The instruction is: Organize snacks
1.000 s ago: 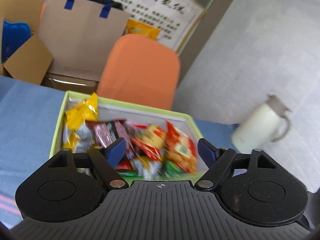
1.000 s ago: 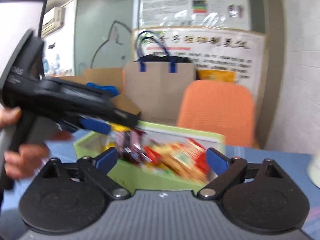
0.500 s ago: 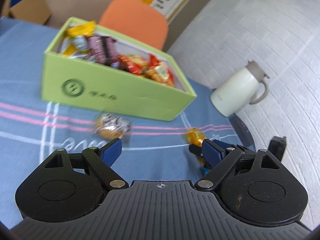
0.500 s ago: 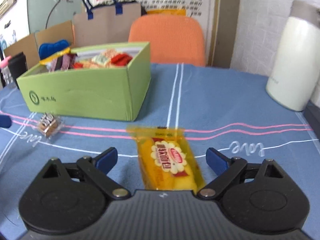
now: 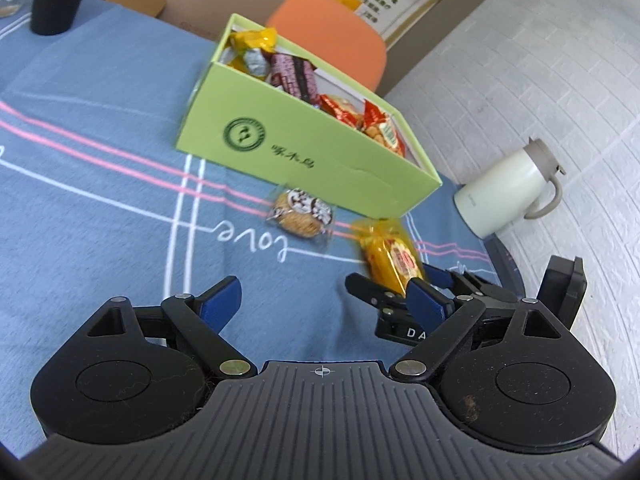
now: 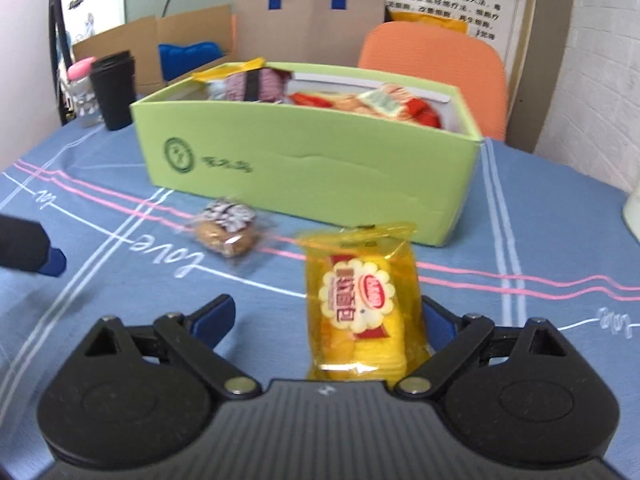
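Both grippers have come down from over the green box to the cloth in front of it, and the box, which filled the views a second ago, now stands farther off. The left gripper's jaws have just been opening and stand wide with only bare cloth between them. The right gripper is also wide, and the yellow pack lies flat between its fingers, close against the right-hand one; whether that finger touches the wrapper cannot be told.

The blue tablecloth carries pink and white stripes and the word "love". On it the box sits full of wrapped snacks, and a round cookie in clear wrap lies just in front of its long wall, left of the pack. A white jug stands near the table's right edge by a pale brick wall. Behind the table are an orange chair, a brown paper bag with blue handles, an open carton and a wall poster; a black cup stands at the far left.

Both grippers tilt down toward the cloth. In the left view the right gripper reaches in from the right, its fingers on either side of the pack's near end.
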